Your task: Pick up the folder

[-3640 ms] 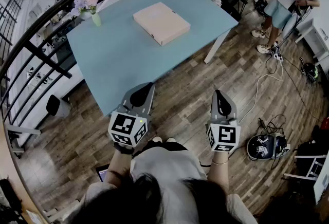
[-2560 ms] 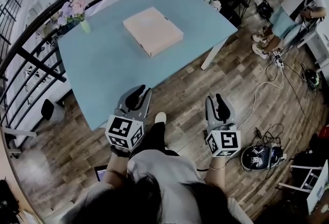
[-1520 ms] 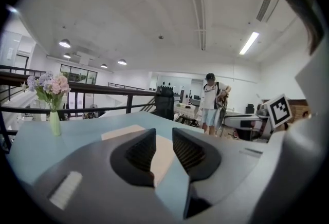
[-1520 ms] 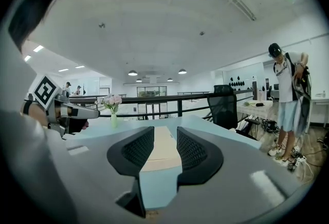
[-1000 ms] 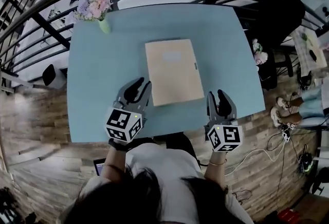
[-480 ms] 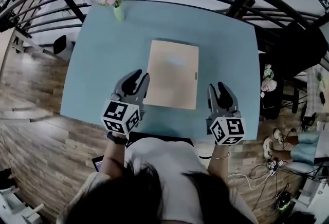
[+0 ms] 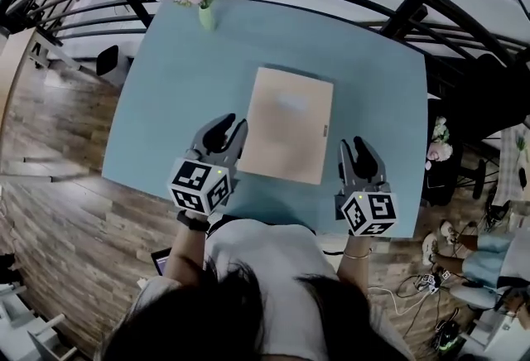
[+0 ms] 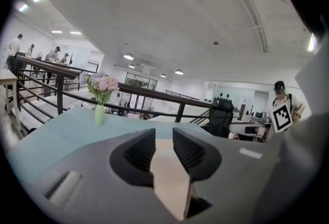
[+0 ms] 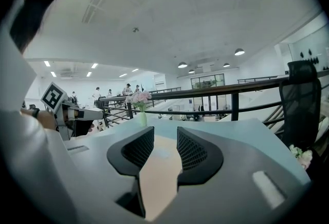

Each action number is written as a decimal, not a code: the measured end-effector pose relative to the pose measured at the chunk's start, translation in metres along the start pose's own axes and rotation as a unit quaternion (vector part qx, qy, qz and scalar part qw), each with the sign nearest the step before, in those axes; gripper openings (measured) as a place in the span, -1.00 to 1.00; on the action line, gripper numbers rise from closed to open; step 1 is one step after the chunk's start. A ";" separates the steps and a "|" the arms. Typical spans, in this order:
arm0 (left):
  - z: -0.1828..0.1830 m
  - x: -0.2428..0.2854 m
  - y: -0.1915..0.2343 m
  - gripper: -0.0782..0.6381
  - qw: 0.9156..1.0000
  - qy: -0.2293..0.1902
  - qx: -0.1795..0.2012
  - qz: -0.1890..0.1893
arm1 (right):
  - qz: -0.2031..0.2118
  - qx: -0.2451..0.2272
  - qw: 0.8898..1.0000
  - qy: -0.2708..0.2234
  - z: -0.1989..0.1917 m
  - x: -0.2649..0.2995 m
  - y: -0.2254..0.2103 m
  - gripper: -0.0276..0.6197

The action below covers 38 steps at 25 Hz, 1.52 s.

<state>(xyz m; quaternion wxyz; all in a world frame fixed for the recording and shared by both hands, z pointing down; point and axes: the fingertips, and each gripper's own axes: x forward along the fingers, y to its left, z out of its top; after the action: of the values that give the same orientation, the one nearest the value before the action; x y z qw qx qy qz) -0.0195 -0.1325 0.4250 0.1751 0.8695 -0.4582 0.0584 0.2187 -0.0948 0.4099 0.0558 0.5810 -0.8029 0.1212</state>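
The left gripper (image 7: 225, 124) and right gripper (image 7: 356, 144) are both hovering empty with jaws partway apart, the left's having just been opening a little wider with nothing between them. The tan folder (image 7: 288, 123) is lying flat on the blue surface (image 7: 166, 86) between them and just ahead. The reach is likely finishing; next, a jaw probably needs sliding under the folder's near edge before closing.
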 end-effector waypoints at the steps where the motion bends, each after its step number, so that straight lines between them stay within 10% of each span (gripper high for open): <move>1: -0.001 0.002 0.000 -0.48 1.000 0.002 -0.004 -0.003 | 0.000 0.002 1.000 0.001 -0.001 0.001 -0.001 -0.56; 18: -0.069 0.030 0.022 -0.40 0.993 0.083 -0.084 -0.018 | 0.038 0.057 0.993 0.097 -0.069 0.025 -0.004 -0.45; 38: -0.167 0.061 0.055 -0.37 0.965 0.199 -0.172 -0.012 | 0.018 0.185 0.964 0.189 -0.167 0.036 -0.033 -0.33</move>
<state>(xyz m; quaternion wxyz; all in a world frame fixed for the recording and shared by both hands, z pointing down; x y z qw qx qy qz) -0.0196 -0.1484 0.6099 0.4106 0.8022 -0.4072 0.1485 0.2303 -0.0944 0.5836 0.0955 0.5331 -0.7518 0.3761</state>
